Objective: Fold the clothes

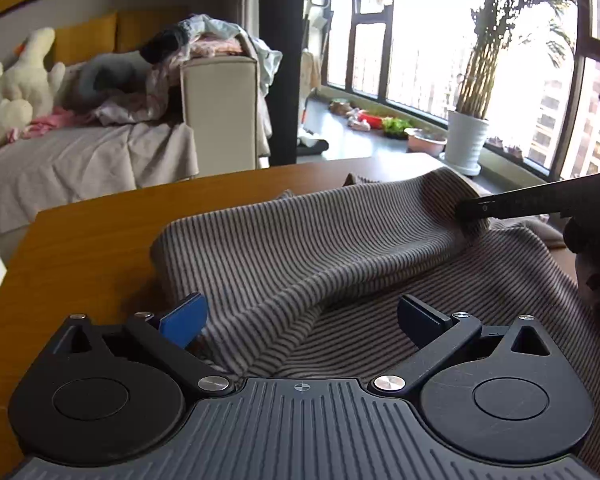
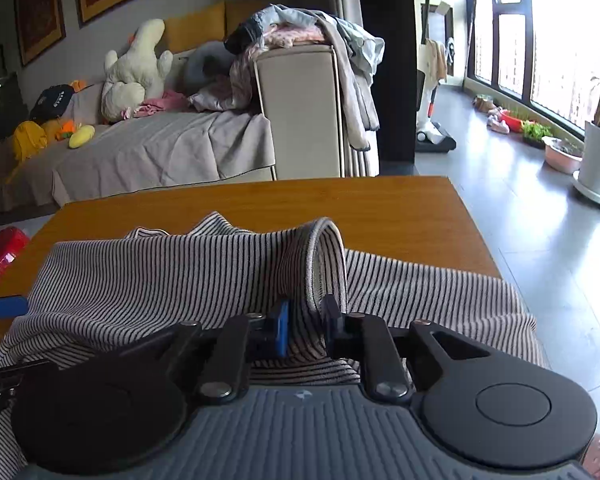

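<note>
Left gripper [image 1: 302, 318] hovering wide open, holding nothing, over grey-and-black striped knit garment [image 1: 300, 248] on orange-brown wooden table [image 1: 100, 216]; right gripper [image 2: 305, 330] pinching a raised fold.

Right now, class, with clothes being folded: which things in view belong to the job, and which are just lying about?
Belongs to the job:
striped garment
wooden table
left hand-held gripper, open
right hand-held gripper, shut on a fold of the garment

Just lying about:
plush toy
potted plant
clothes heaped on the sofa arm
</note>
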### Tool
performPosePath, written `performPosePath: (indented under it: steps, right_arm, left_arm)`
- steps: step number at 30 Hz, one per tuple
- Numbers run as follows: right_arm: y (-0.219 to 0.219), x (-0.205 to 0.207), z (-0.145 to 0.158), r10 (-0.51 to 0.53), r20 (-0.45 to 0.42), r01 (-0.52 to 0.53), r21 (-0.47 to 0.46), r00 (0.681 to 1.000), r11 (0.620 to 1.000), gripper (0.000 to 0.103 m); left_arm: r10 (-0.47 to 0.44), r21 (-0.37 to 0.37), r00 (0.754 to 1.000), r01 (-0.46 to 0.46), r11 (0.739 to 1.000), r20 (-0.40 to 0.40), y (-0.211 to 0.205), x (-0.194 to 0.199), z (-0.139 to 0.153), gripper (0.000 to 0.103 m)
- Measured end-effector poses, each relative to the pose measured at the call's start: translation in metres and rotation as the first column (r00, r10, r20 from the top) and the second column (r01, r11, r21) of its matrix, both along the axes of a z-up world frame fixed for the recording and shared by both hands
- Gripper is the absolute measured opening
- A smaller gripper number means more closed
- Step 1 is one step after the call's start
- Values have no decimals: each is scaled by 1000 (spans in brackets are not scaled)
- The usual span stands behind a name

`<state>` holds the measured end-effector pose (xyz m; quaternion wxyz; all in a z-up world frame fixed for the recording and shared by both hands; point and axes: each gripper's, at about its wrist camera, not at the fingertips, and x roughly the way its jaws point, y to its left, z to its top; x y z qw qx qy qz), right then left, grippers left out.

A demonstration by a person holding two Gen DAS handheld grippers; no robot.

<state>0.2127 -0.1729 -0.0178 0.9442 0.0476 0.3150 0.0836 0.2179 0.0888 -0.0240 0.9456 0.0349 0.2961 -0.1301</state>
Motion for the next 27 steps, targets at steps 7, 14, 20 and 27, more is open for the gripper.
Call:
performPosePath:
  steps: [7,14,20,27]
  right_arm:
    - [-1,-16,24,25,-2,-25,97,1000,995,3]
    - [-24,-32,-18,-101,-60,107,124,993,987,3]
    - [3,-48,-21,-139,23,139,8,990,990,7]
    - [20,-59,-21,-132,19,130,65,991,989,13]
  left_arm:
    - [108,133,994,-109,985,14,23,6,2,103]
    - [-9,-76,998,14,997,70,16,-7,32,103]
    - [-56,-131,998,54,990,-10,-13,23,0,103]
    - [-22,36,999,23,999,-34,-4,7,-8,103]
